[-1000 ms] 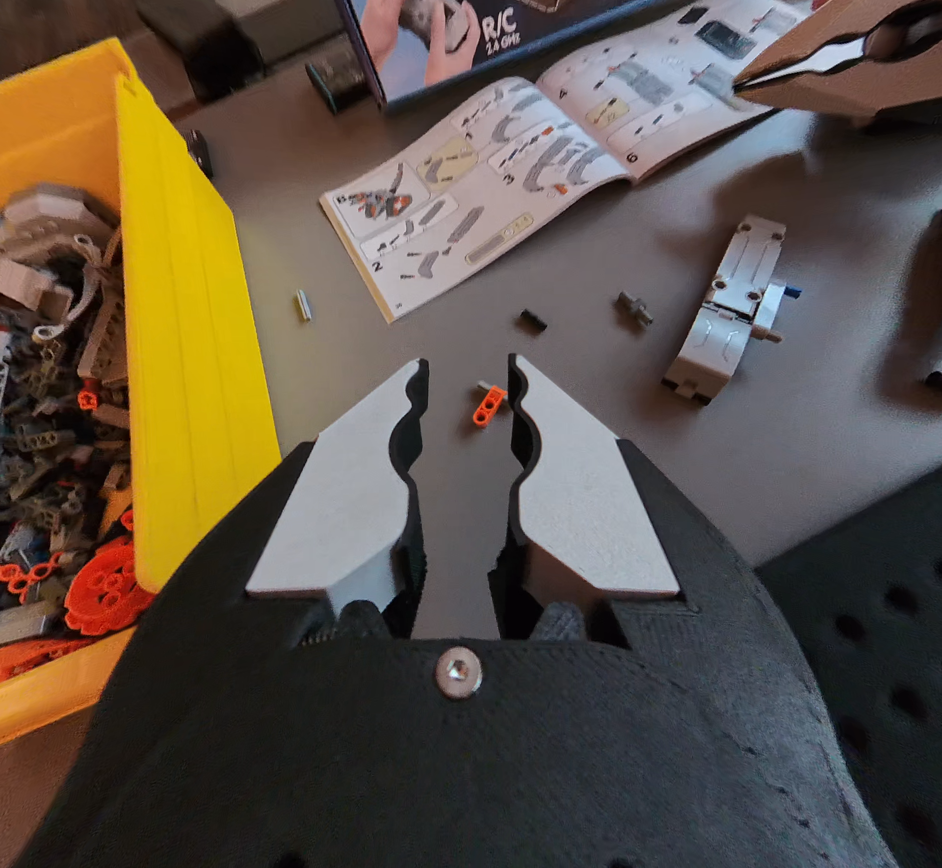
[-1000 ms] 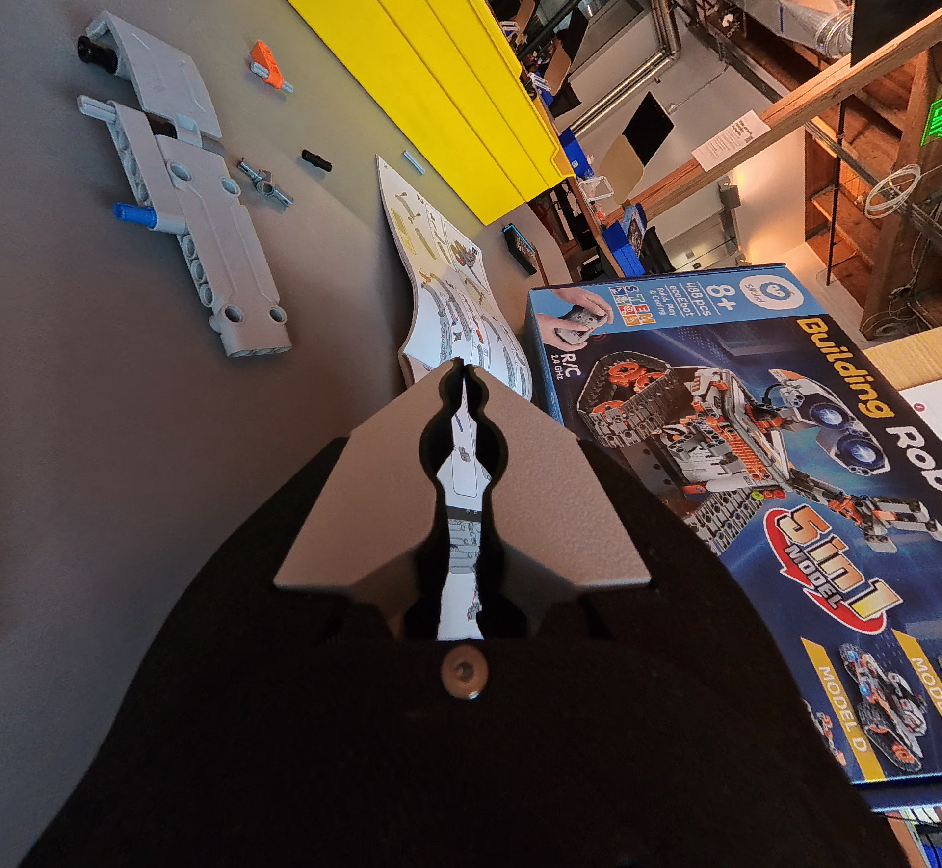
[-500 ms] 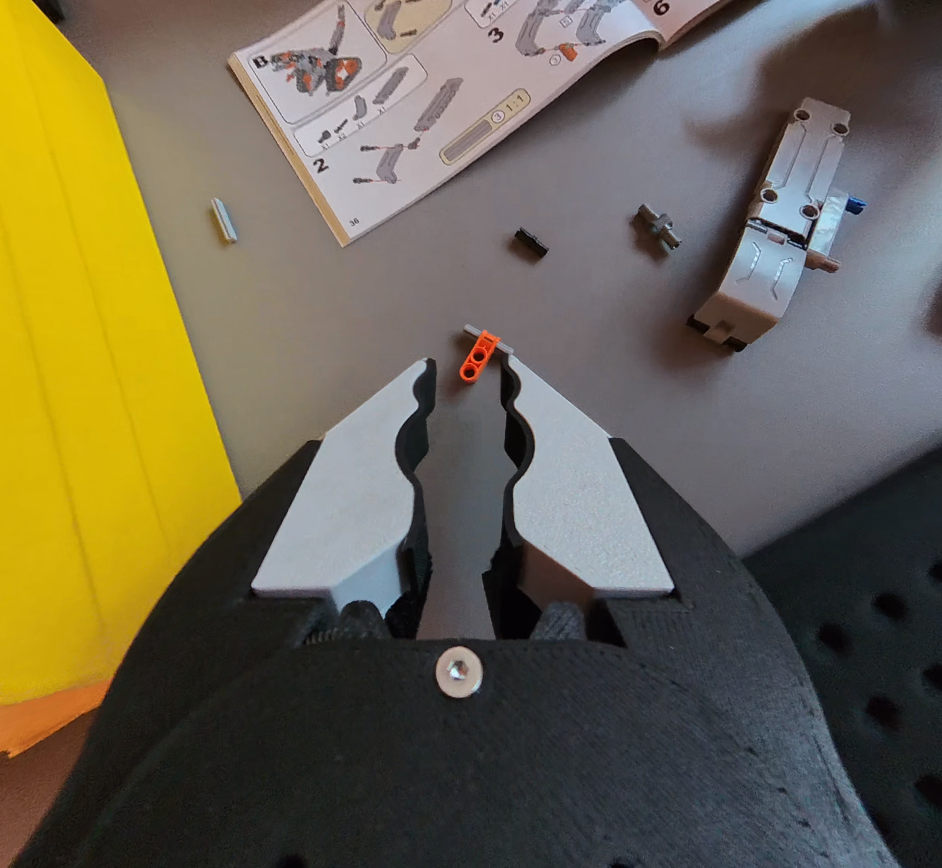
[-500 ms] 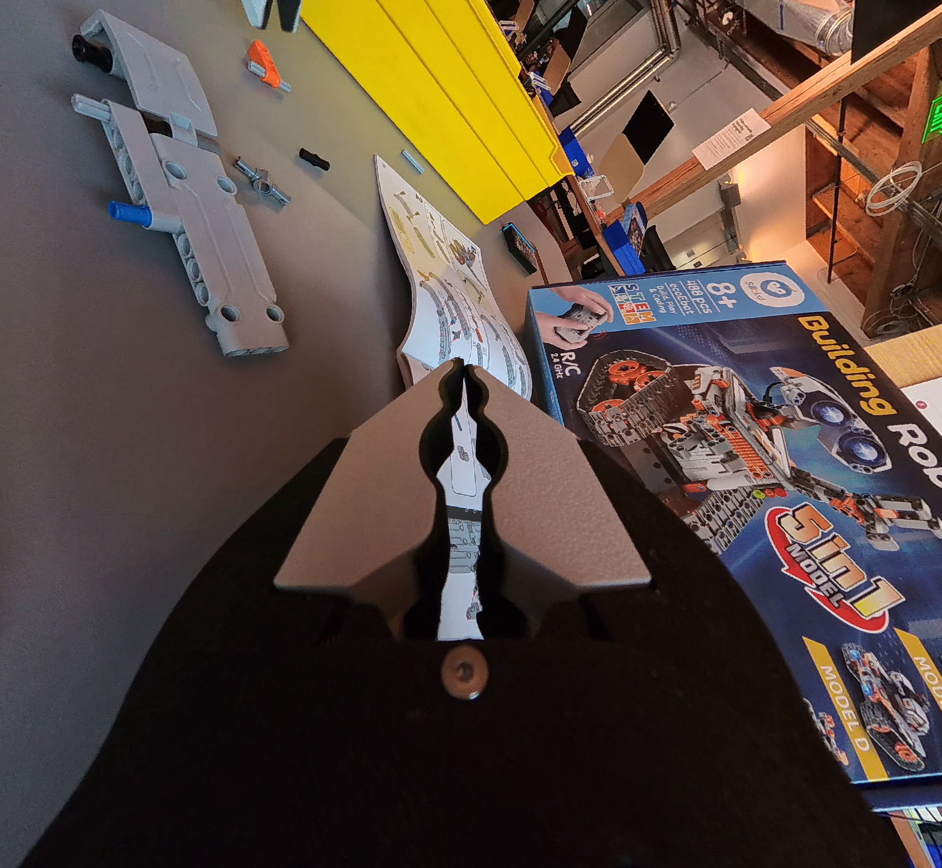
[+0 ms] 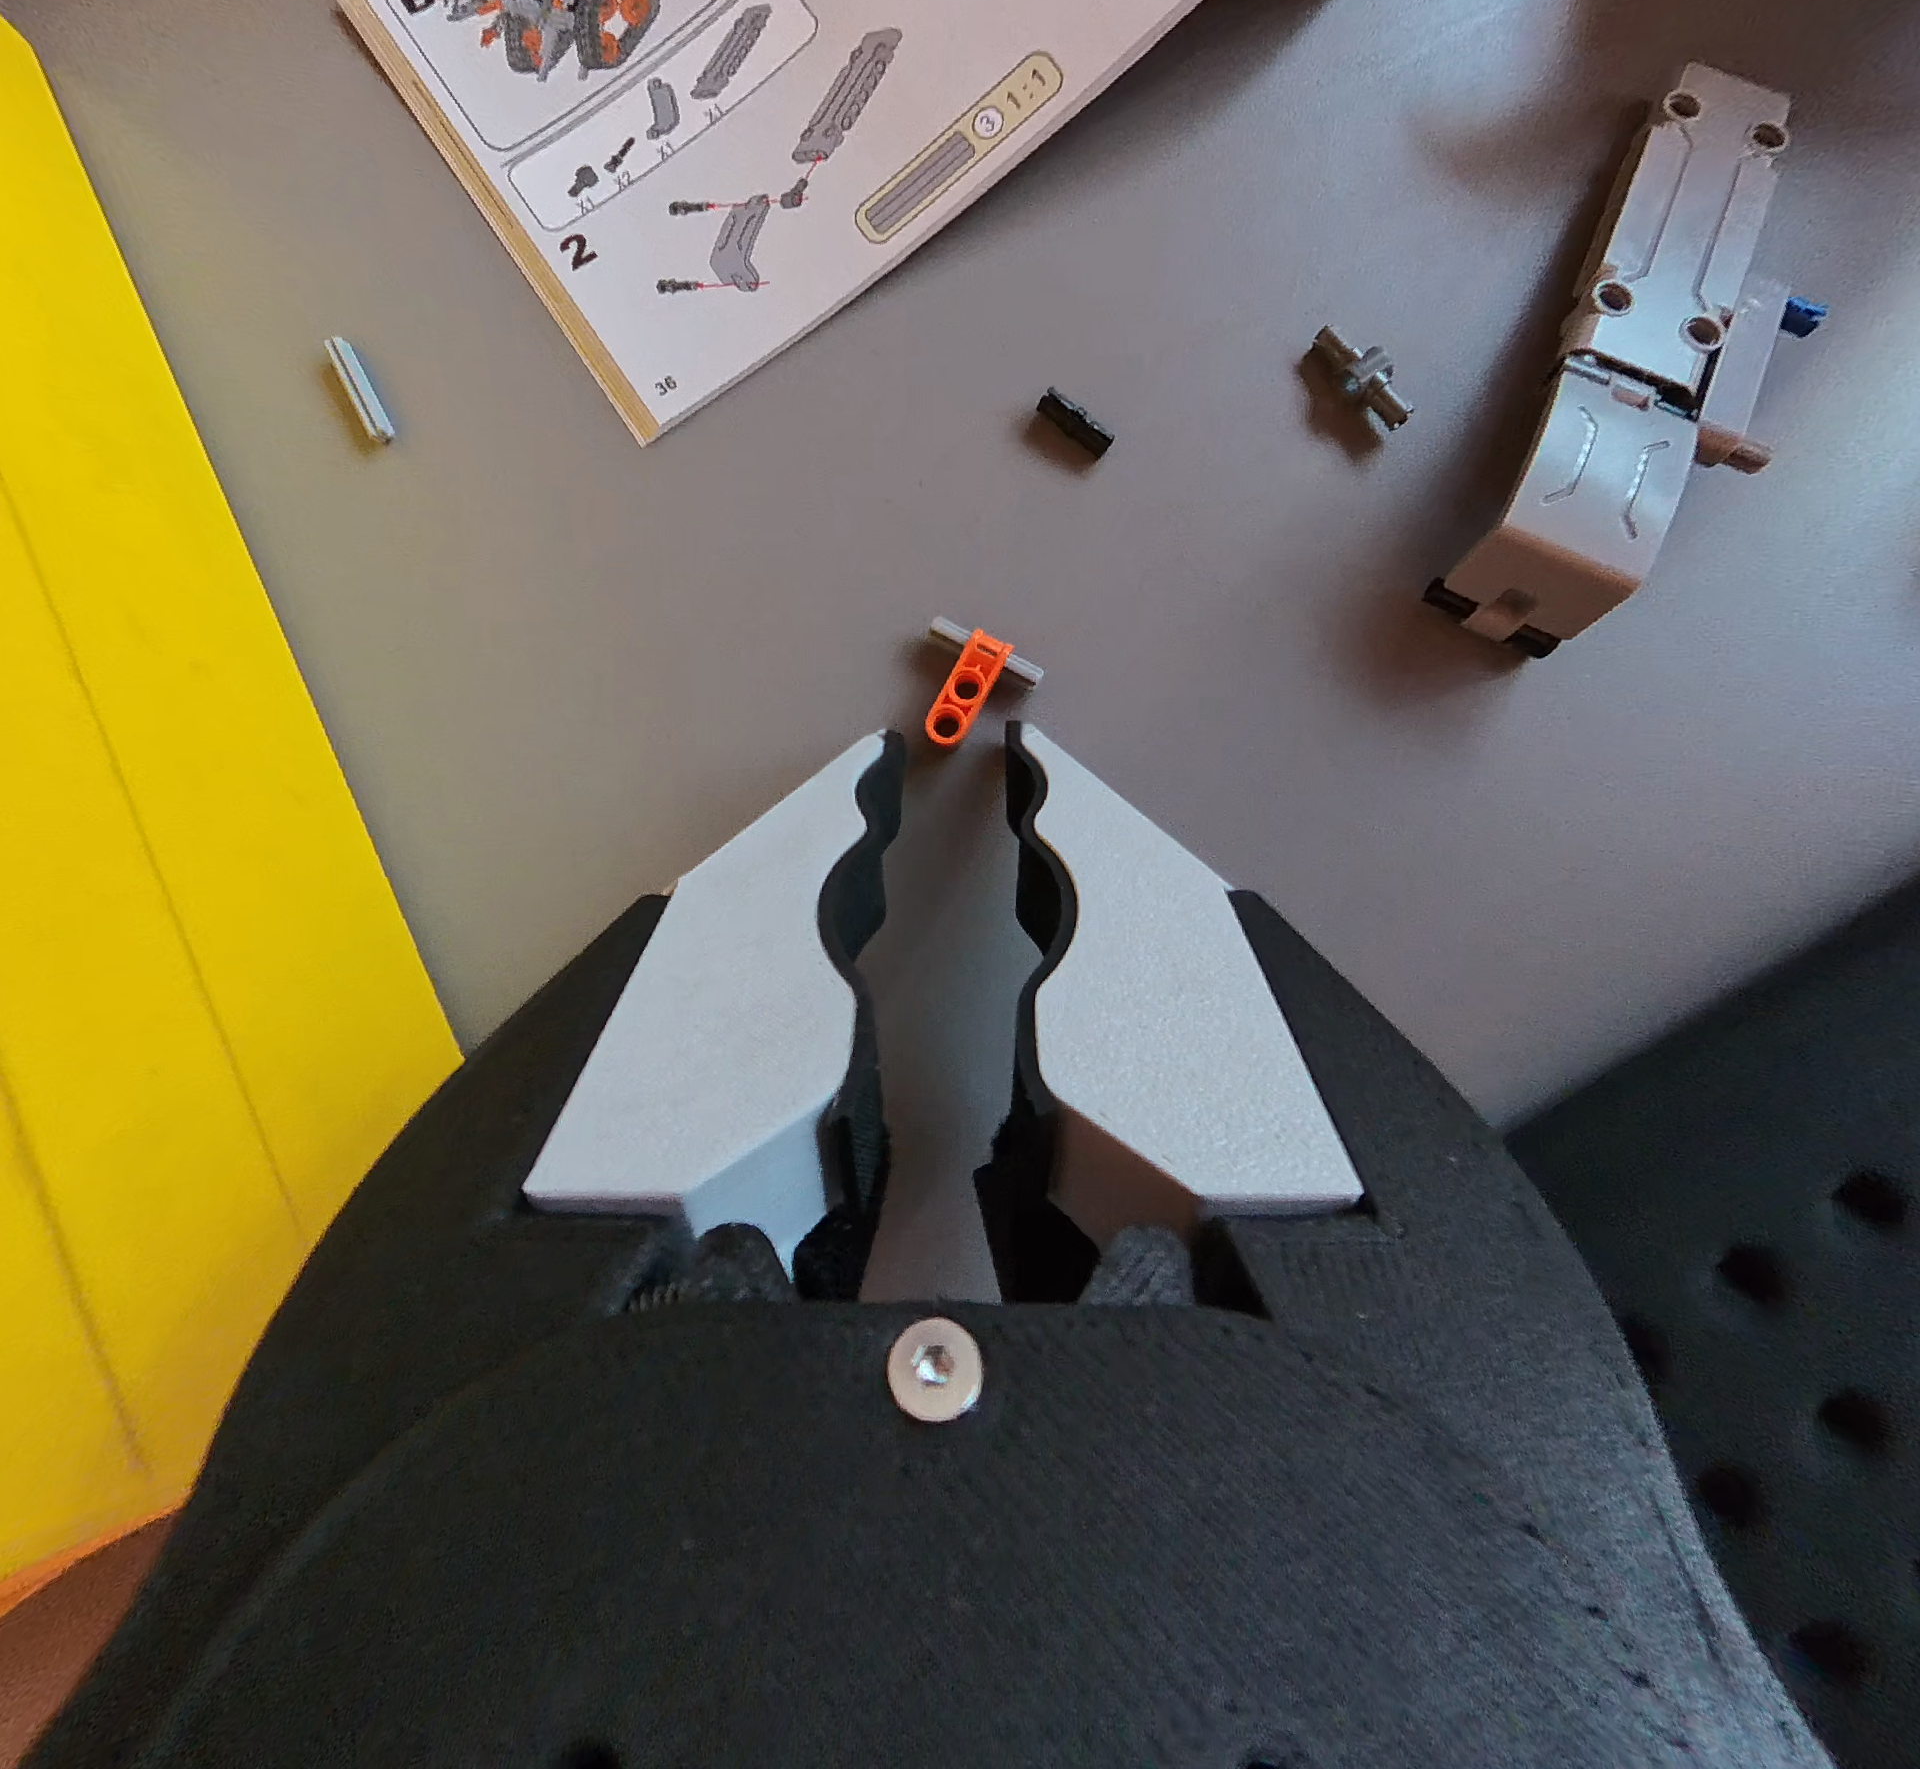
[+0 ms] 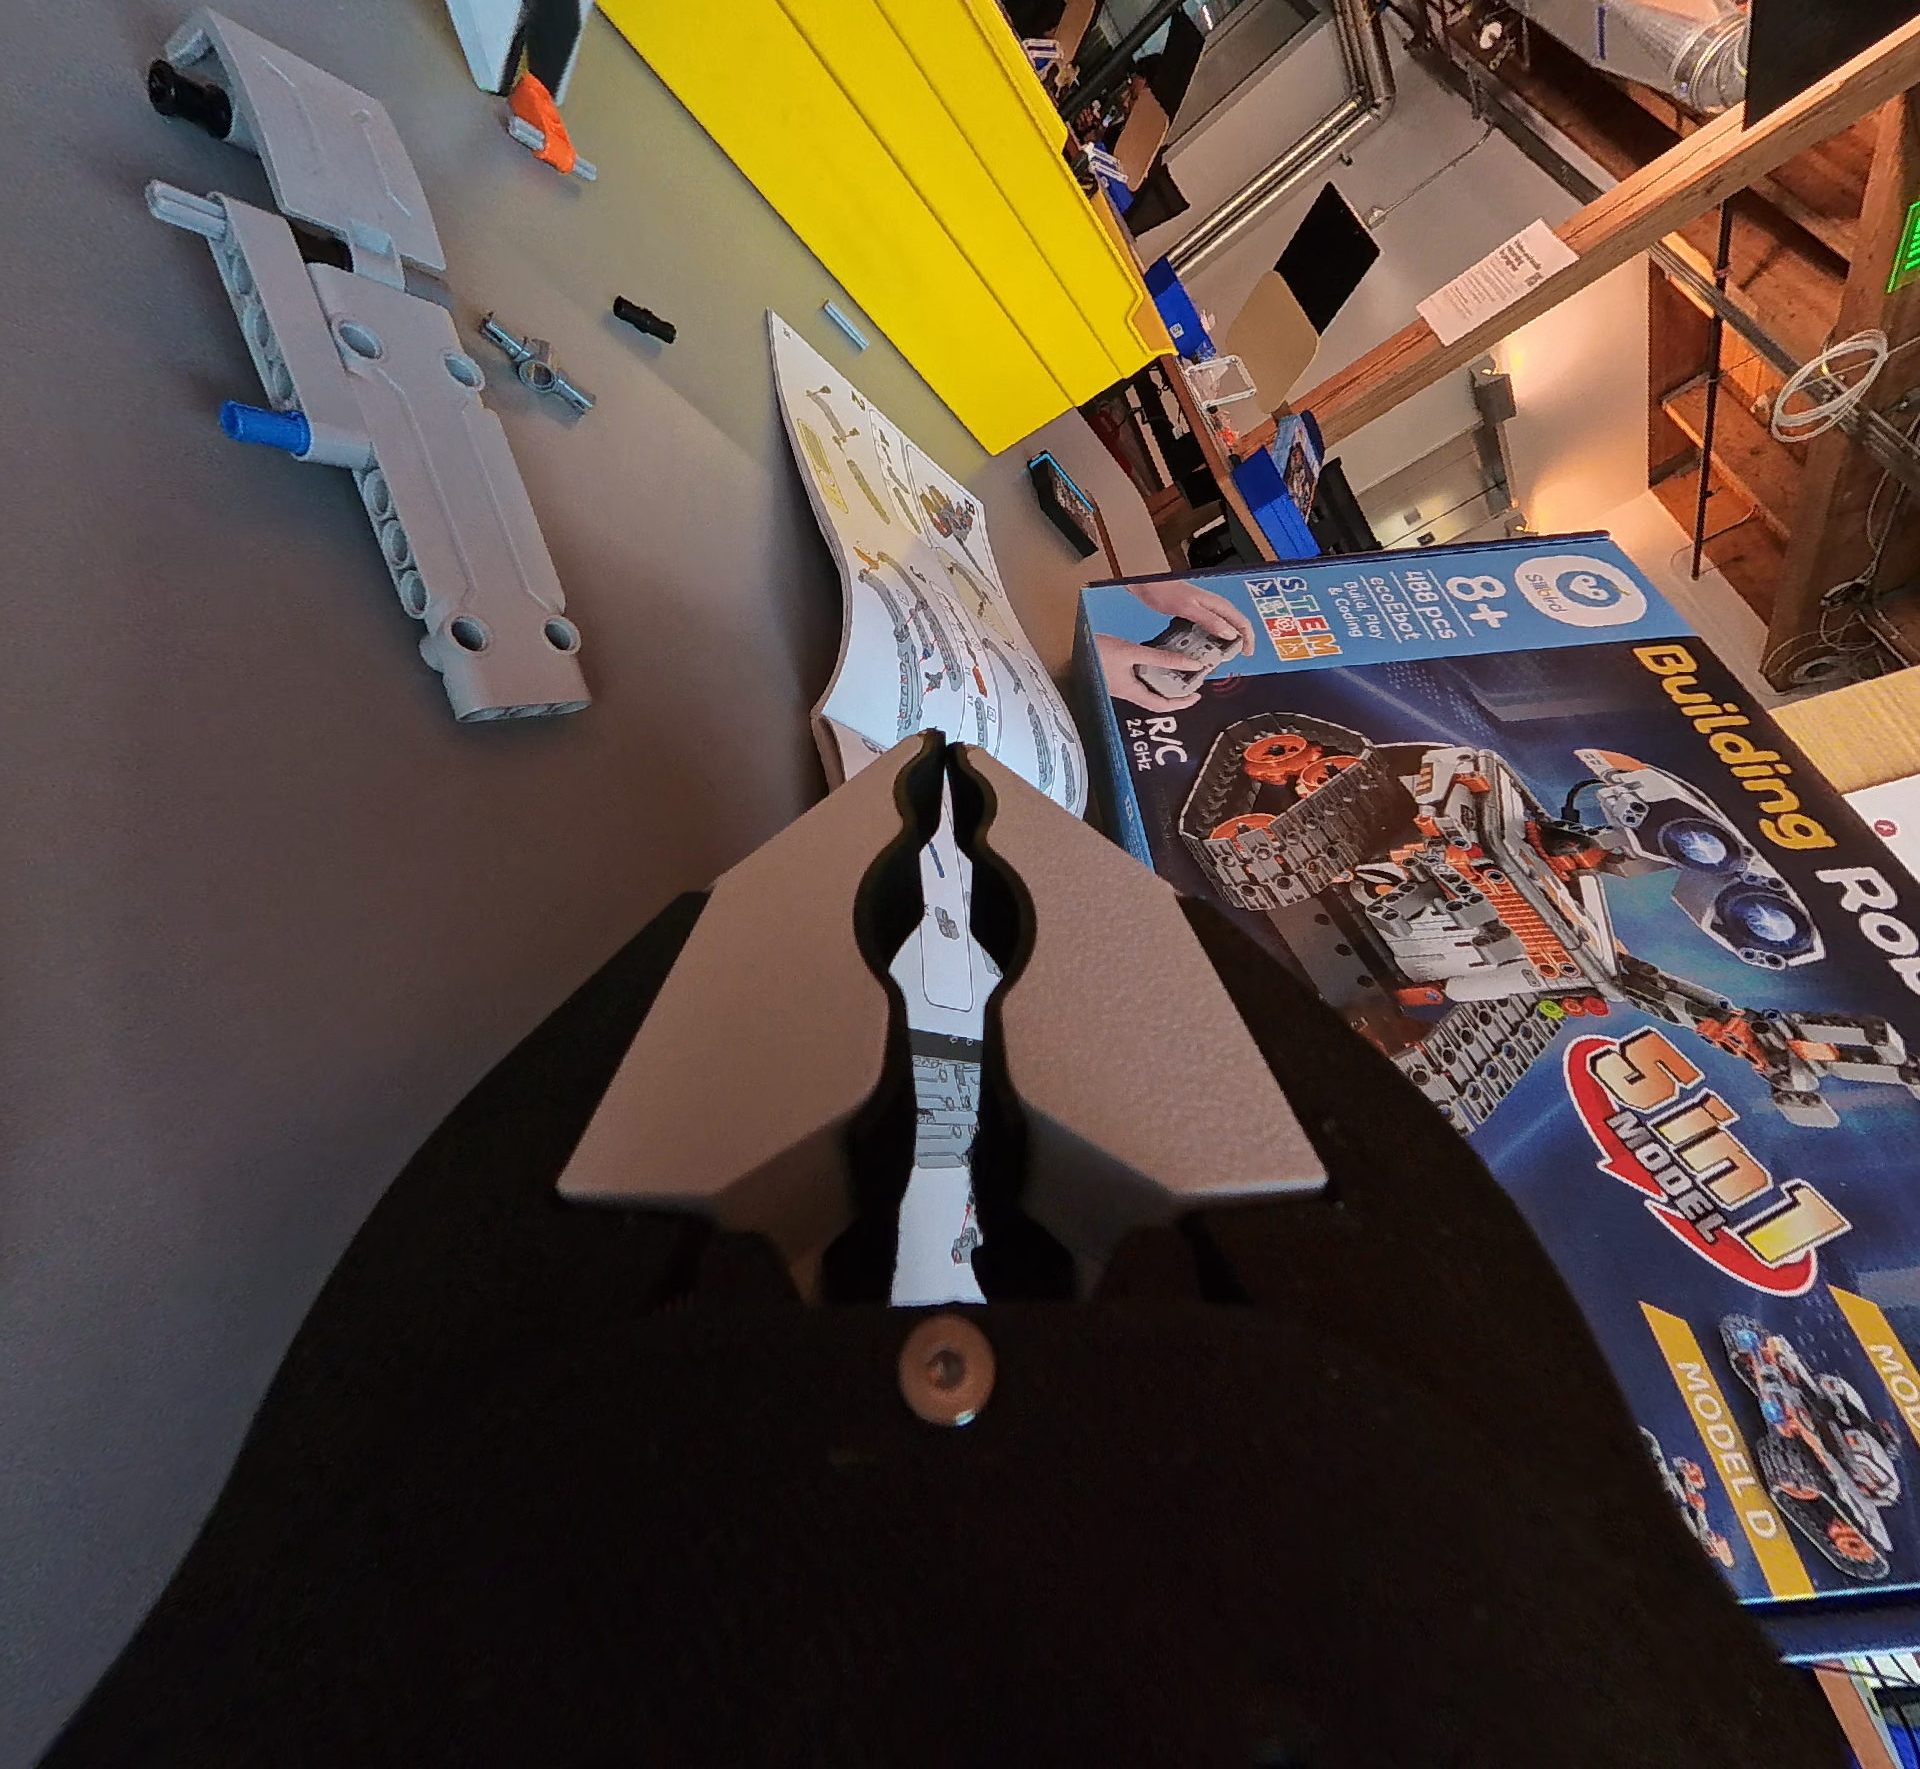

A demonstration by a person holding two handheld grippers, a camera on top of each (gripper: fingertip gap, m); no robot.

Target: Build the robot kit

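I see a big gray table (image 5: 644, 556) with a yellow bin (image 5: 156, 784) on the left side of it. A blue toy box (image 6: 1507, 992) lies flat at the right in my right view, and an open booklet (image 5: 831, 88) of building steps lies next to it. A gray built piece (image 5: 1621, 369) with a blue pin lies well off to the right of my left gripper (image 5: 951, 743).

My left gripper has its 2 fingers apart, with bare table between them. A tiny orange piece (image 5: 966, 685) on a short gray stick lies flat just past the tips, very close, and lines up with the gap. It is not between the fingers yet.

A small black pin (image 5: 1075, 418) and a small gray pin (image 5: 1361, 374) lie farther off, near the booklet. A little gray bar (image 5: 358, 389) lies by the bin.

My right gripper (image 6: 948, 753) is over the booklet. Its 2 fingers are almost together at the tips and hold nothing.
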